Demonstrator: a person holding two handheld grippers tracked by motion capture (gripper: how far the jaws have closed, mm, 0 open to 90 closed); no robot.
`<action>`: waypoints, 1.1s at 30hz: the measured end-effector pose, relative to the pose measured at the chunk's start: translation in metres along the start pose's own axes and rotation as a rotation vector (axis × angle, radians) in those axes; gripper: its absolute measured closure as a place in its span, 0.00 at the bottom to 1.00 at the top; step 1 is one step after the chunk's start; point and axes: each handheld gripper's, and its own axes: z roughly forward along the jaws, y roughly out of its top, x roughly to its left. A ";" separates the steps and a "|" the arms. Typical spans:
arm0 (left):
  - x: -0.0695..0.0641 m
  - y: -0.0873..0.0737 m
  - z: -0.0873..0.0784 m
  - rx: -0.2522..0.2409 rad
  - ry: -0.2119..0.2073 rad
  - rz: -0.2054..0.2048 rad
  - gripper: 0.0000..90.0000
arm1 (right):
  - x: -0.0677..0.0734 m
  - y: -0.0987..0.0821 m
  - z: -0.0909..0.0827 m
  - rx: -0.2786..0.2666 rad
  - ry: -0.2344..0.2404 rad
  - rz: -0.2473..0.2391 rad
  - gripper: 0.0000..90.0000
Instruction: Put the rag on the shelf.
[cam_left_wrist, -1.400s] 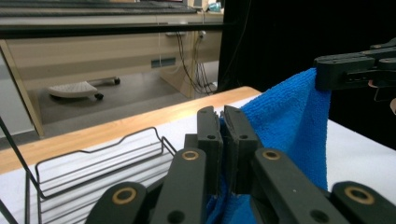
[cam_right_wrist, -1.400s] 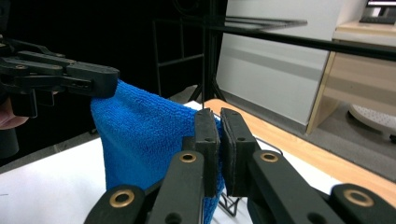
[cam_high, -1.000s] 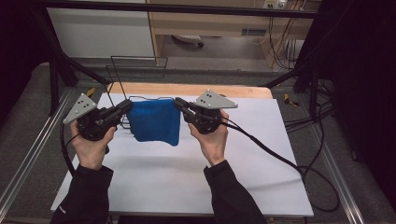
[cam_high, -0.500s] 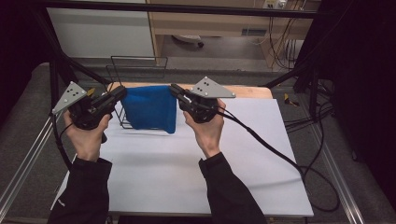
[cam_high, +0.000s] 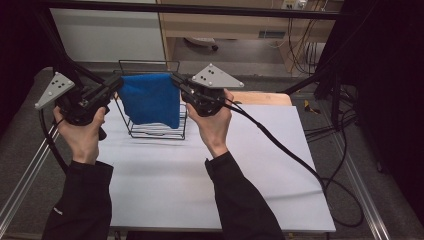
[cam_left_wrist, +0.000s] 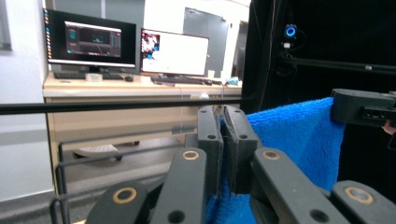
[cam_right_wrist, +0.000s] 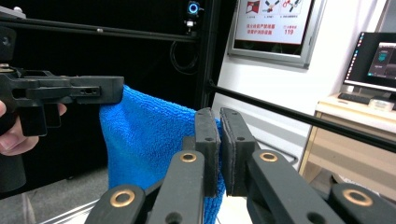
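Blue towel (cam_high: 150, 98) hanging flat, top edge level btwn left gripper (cam_high: 118, 84) & right gripper (cam_high: 176, 80), approx.

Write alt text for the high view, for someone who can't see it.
Two hand-held grippers, the left gripper and right gripper, hold a blue towel stretched by its top corners above a black wire rack. The rack stands at the far edge of a white table.

We hold our left gripper (cam_high: 116, 84) and right gripper (cam_high: 177, 81) raised and level, jaws pinched tight and pointing inward toward each other. Our left hand (cam_high: 82, 131) and right hand (cam_high: 212, 122) grasp the handles, dark-sleeved forearms angling upward.
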 end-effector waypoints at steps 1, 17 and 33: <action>0.001 0.002 0.001 -0.004 0.002 -0.003 0.96 | 0.000 0.002 0.001 -0.001 -0.002 -0.004 0.96; 0.010 0.040 0.008 -0.070 0.024 0.012 0.96 | -0.004 0.042 0.018 -0.041 -0.018 -0.046 0.97; 0.031 0.056 0.027 -0.095 0.054 -0.004 0.96 | -0.015 0.056 0.046 -0.049 -0.038 -0.062 0.97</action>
